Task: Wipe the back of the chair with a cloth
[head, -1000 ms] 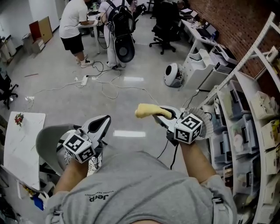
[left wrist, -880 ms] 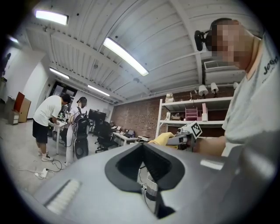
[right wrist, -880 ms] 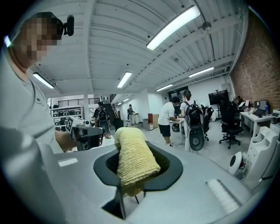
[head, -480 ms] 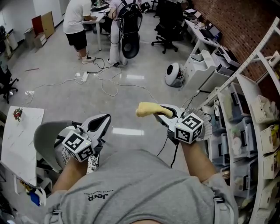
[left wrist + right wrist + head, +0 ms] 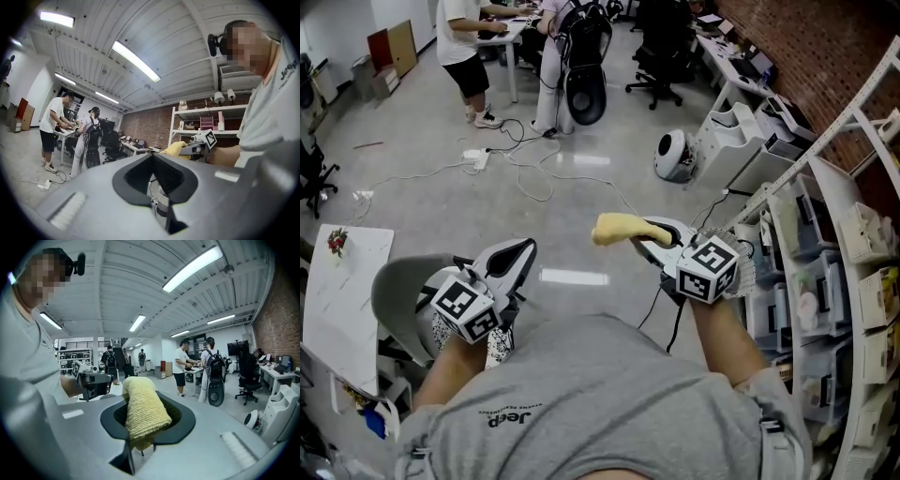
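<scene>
Right tongs [image 5: 140, 397]: jaws clamped on the yellow cloth [image 5: 143, 411]. A thick folded roll of it sticks out past the tips, and a short end hangs below.
Left tongs [image 5: 153, 161]: jaws together with nothing between them. Only floor and a bit of cable show through the dark-lined opening.
Holder: a person in a grey T-shirt [image 5: 591, 403] holds both tongs out in front of the chest. The tongs are at about the same height, tips pointing away from the body, well apart from each other.
Cloth position: in the air over bare floor, carried by the right tongs, well apart from the chair and not touching it.
Chair [image 5: 394, 295]: a grey shell at the lower left of the head view, partly covered by the left tongs. Contact between the two cannot be told.
White panel [image 5: 342, 309]: just beside the chair on its left, with a small flower print near one corner.
Floor [image 5: 441, 216]: grey and glossy. Loose cables [image 5: 520, 173] and a power strip lie across it beyond the tongs.
Bystanders [image 5: 464, 42]: two people stand at a desk on the far side, one wearing a black backpack.
Right side: metal shelves [image 5: 853, 262] stacked with boxes, a brick wall [image 5: 811, 47] behind them, and a round white machine [image 5: 673, 157] on the floor near the desks.
</scene>
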